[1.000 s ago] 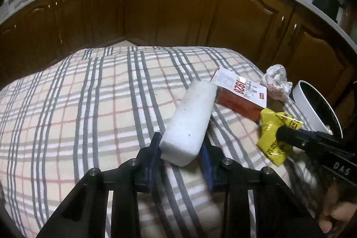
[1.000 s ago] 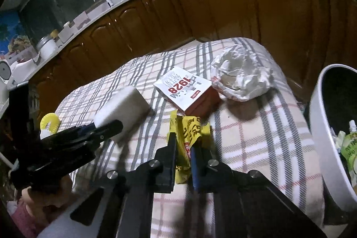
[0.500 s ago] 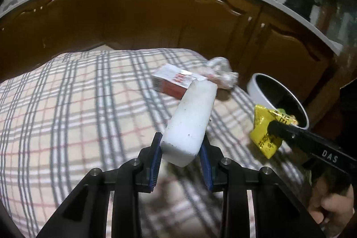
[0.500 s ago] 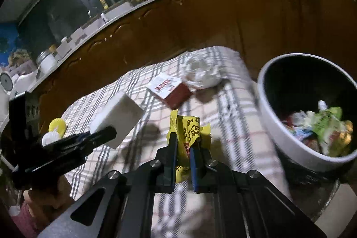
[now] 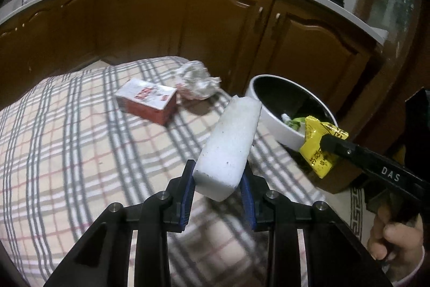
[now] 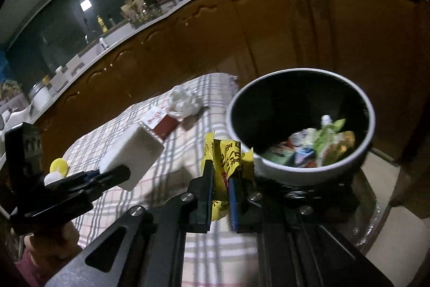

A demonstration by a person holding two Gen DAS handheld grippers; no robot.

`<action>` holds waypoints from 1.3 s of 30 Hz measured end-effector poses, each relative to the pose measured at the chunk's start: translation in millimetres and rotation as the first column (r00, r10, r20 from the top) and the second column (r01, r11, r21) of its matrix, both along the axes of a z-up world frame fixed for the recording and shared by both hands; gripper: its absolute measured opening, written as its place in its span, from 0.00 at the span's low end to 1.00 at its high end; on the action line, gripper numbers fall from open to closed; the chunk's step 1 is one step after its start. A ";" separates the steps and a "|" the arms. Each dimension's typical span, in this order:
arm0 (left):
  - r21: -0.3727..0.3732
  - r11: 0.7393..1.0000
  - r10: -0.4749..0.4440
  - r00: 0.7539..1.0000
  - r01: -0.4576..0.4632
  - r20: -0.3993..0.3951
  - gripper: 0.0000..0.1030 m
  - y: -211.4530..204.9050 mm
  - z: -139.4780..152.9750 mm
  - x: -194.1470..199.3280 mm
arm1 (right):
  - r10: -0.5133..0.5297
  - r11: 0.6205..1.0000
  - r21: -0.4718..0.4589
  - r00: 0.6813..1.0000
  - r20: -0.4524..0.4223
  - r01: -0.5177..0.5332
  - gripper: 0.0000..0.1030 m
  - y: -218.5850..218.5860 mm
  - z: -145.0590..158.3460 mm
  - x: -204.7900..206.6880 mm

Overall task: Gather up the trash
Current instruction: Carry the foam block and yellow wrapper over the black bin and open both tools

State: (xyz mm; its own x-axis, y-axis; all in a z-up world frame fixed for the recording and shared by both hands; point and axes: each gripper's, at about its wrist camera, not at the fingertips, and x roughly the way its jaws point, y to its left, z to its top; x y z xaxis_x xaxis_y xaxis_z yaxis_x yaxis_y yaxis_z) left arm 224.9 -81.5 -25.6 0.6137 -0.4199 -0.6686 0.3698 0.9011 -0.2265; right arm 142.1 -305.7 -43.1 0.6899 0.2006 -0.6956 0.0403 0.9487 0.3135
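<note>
My left gripper (image 5: 218, 184) is shut on a white foam block (image 5: 228, 141) and holds it above the plaid cloth, pointing toward the white trash bin (image 5: 276, 125). My right gripper (image 6: 221, 190) is shut on a crumpled yellow wrapper (image 6: 224, 160) just left of the bin's rim (image 6: 242, 152); the bin holds several wrappers. The wrapper (image 5: 319, 147) and right gripper also show in the left wrist view at the bin's near edge. A red and white carton (image 5: 147, 101) and a crumpled white paper ball (image 5: 196, 81) lie on the cloth.
The plaid-covered table (image 5: 67, 139) ends just before the bin. Brown kitchen cabinets (image 5: 215, 26) stand close behind. A yellow cap (image 6: 59, 166) sits by the left gripper in the right wrist view. The bin stands on a dark low stand (image 6: 336, 195).
Both grippers have moved right toward the bin with their loads. The yellow wrapper now sits at the bin's rim and the foam block is lifted closer to it.
</note>
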 end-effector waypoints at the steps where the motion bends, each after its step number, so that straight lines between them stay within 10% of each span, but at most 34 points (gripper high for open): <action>1: 0.005 1.000 -0.007 1.000 0.007 0.001 0.29 -4.8 0.9 0.1 | -0.006 1.000 0.002 1.000 0.001 0.006 0.09 -4.3 0.0 -1.7; 39: 0.066 0.990 -0.128 0.991 0.125 0.028 0.29 -107.5 17.7 39.4 | -0.134 0.991 -0.010 0.991 0.028 0.135 0.10 -76.3 7.9 5.7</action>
